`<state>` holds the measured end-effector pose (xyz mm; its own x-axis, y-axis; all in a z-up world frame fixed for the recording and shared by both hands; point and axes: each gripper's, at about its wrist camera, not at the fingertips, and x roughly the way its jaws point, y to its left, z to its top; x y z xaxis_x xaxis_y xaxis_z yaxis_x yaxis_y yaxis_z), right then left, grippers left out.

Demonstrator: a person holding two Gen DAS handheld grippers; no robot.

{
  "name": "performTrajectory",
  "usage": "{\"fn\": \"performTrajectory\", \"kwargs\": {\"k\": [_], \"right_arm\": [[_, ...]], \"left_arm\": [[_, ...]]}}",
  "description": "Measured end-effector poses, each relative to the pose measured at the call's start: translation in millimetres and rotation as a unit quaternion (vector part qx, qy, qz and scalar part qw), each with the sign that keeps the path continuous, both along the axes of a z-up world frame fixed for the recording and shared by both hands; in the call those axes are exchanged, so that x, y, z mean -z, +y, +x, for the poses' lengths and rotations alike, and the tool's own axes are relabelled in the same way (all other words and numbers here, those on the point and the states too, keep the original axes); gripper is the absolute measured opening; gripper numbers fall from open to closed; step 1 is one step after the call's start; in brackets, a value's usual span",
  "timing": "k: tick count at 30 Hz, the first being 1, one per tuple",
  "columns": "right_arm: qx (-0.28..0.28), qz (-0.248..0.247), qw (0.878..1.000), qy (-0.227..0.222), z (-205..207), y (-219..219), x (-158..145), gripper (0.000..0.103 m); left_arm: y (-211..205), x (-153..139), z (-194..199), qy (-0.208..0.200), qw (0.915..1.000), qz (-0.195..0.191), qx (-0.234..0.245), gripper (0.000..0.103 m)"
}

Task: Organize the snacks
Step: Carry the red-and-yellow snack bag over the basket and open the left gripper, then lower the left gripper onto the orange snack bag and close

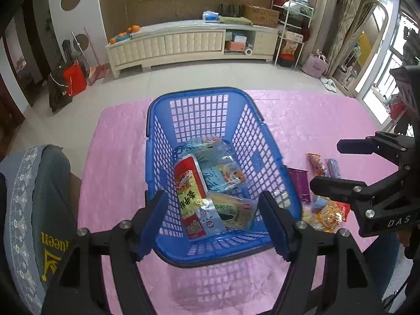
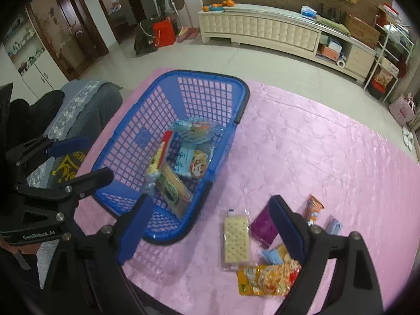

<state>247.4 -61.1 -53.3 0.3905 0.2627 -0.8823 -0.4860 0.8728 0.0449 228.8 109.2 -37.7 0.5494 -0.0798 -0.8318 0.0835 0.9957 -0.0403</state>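
A blue lattice basket (image 1: pixel 157 136) (image 2: pixel 236 97) stands on a pink cloth and holds several snack packs, among them a red and yellow pack (image 1: pixel 190 191) and a green one (image 2: pixel 172 190). My left gripper (image 1: pixel 214 221) is open and empty over the basket's near rim. My right gripper (image 2: pixel 210 232) is open and empty, right of the basket, above loose snacks: a cracker pack (image 2: pixel 235 239), a purple pack (image 2: pixel 263 227), an orange pack (image 2: pixel 267 279), an orange stick (image 2: pixel 313 208) and a small blue pack (image 2: pixel 333 225). The right gripper also shows in the left wrist view (image 1: pixel 325 164).
The pink cloth (image 2: pixel 328 157) covers the work surface. A grey cushioned seat (image 1: pixel 39 197) stands at the left. A cream cabinet (image 1: pixel 183 44) lines the far wall, with red and black bags (image 1: pixel 69 81) on the floor left of it.
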Motion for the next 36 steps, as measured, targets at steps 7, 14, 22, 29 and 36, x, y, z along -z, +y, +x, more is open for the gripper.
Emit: {"fn": "performTrajectory", "kwargs": {"k": [7,14,22,29,36], "right_arm": [[0.013,0.012,1.000,-0.011,-22.7,-32.5,-15.1,0.092],[0.054,0.008,0.998,-0.020,-42.4,-84.0,-14.2,0.092],[0.077,0.000,0.996,-0.037,-74.5,-131.2,-2.5,0.092],[0.098,-0.005,0.993,-0.068,-109.0,-164.6,17.1,0.092],[0.116,-0.013,0.989,-0.094,-132.1,-184.2,41.8,0.092]], "left_arm": [[-34.2,-11.2,-18.1,-0.018,0.9995,-0.002,0.028,0.080],[-80.8,-11.2,-38.3,-0.044,0.9964,-0.025,0.068,0.082],[-123.9,6.7,-58.0,-0.060,0.9931,-0.023,0.098,0.082],[-151.1,38.9,-74.9,-0.059,0.9889,-0.041,0.131,0.082],[-176.2,72.8,-82.6,-0.036,0.9859,-0.036,0.159,0.082]]}}
